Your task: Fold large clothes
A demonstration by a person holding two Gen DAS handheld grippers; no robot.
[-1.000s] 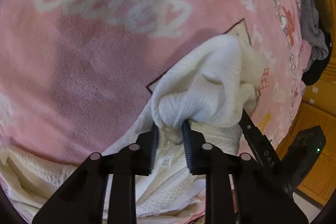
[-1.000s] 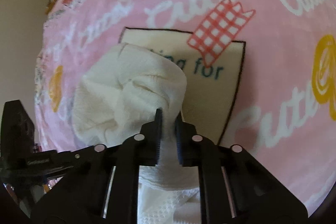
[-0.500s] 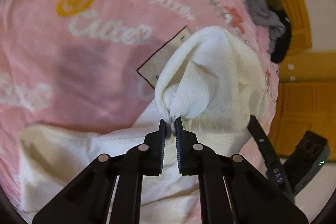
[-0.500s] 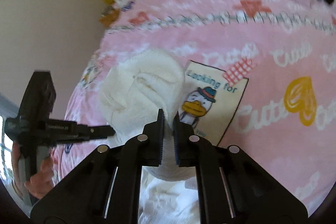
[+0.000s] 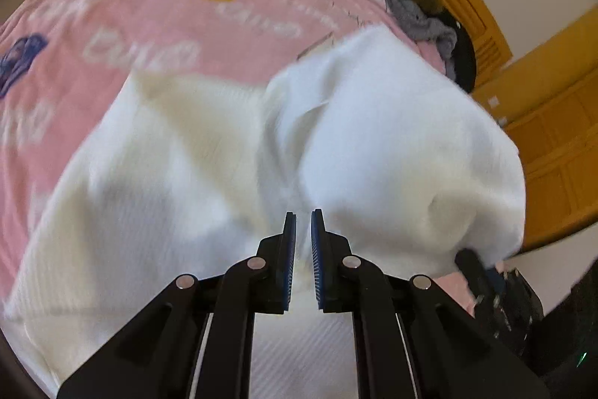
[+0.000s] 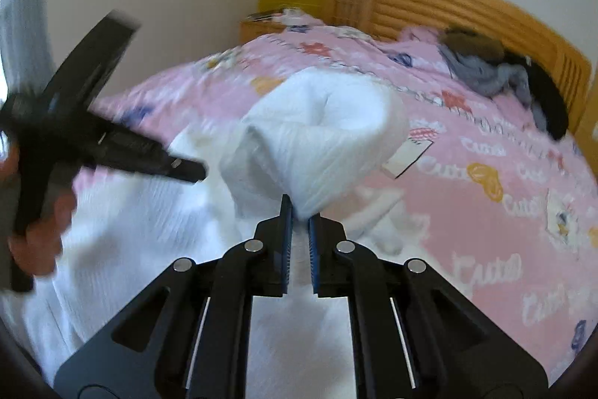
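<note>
A large white waffle-knit garment (image 5: 373,137) lies on the pink blanket (image 5: 149,17) with one part lifted into a bunched fold. My left gripper (image 5: 302,215) is shut on a pinch of that cloth, and the fabric billows up in front of it. My right gripper (image 6: 299,208) is shut on another pinch of the white garment (image 6: 321,137), which rises as a puffed fold above the pads. In the right wrist view the left tool's black fingers (image 6: 179,169) reach into the cloth from the left, held by a hand (image 6: 37,242).
The pink blanket (image 6: 486,212) covers a bed with a slatted wooden headboard (image 6: 448,2). A pile of grey and dark clothes (image 6: 497,73) lies near the headboard. A small bedside stand (image 6: 261,25) sits at the far corner, and a yellow wooden cabinet (image 5: 553,137) stands to the right.
Both grippers have risen and pulled back with the cloth, so more bed, headboard and wall show. The lifted white fold has grown larger and the garment has spread. Both views are now motion-blurred.
</note>
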